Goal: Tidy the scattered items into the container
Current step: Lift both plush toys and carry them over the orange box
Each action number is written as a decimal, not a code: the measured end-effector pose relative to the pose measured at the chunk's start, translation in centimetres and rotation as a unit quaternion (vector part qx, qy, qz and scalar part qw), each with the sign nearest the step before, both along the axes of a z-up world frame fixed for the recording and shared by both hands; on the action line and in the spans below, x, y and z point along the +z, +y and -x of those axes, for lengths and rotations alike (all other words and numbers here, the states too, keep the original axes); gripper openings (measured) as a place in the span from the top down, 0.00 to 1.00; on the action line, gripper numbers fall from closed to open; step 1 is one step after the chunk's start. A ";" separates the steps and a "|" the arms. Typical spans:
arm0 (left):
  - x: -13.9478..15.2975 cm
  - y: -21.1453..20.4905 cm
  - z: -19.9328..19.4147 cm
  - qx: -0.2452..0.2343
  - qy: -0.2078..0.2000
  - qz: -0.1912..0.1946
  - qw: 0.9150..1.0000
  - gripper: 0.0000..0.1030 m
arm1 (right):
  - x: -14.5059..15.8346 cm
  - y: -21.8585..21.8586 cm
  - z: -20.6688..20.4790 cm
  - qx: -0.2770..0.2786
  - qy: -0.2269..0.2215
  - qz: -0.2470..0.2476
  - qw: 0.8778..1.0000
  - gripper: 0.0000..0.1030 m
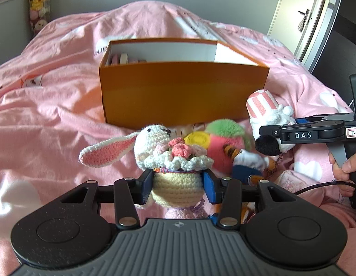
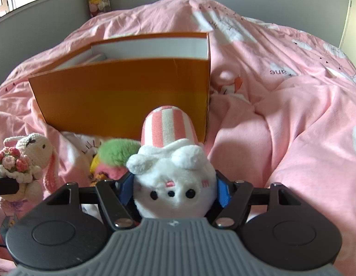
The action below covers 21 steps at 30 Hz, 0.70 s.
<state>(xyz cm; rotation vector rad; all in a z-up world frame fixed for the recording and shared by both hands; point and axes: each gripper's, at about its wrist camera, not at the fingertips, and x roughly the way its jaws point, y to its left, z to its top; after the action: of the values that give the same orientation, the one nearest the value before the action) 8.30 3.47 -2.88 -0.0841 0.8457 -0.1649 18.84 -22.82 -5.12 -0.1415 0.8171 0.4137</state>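
The left gripper (image 1: pixel 178 189) has its jaws about half closed on the knitted base of a crochet rabbit (image 1: pixel 154 147) holding a bunch of yarn flowers; the blue pads press the cream cup on both sides, and the head and long ear stand above and ahead of the jaws. The right gripper (image 2: pixel 175 192) has its jaws wide but pressed on either side of a white plush bunny (image 2: pixel 175 184) with a pink striped hat, whose face is turned back toward the camera.

Both toys look light and soft. They should squash under the pads rather than slip, and nothing seems breakable. The crochet base is the firmest part, so that hold seems sound; the plush head is rounder and could roll out of a loose squeeze.

The orange box (image 1: pixel 182 92) stands open on the pink bedcover (image 1: pixel 51 115), just beyond both jaws. More plush toys (image 1: pixel 224 142) lie between the jaws and the box.
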 end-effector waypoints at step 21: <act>8.3 -1.7 -4.4 -0.057 -0.120 -0.026 0.991 0.49 | 9.9 0.5 -2.4 0.035 -0.080 -0.084 0.993 0.31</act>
<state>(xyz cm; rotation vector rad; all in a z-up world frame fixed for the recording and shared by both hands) 12.75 1.79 5.40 0.0324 0.6142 -0.2561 21.26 -22.35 4.78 -0.0454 0.6175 0.5287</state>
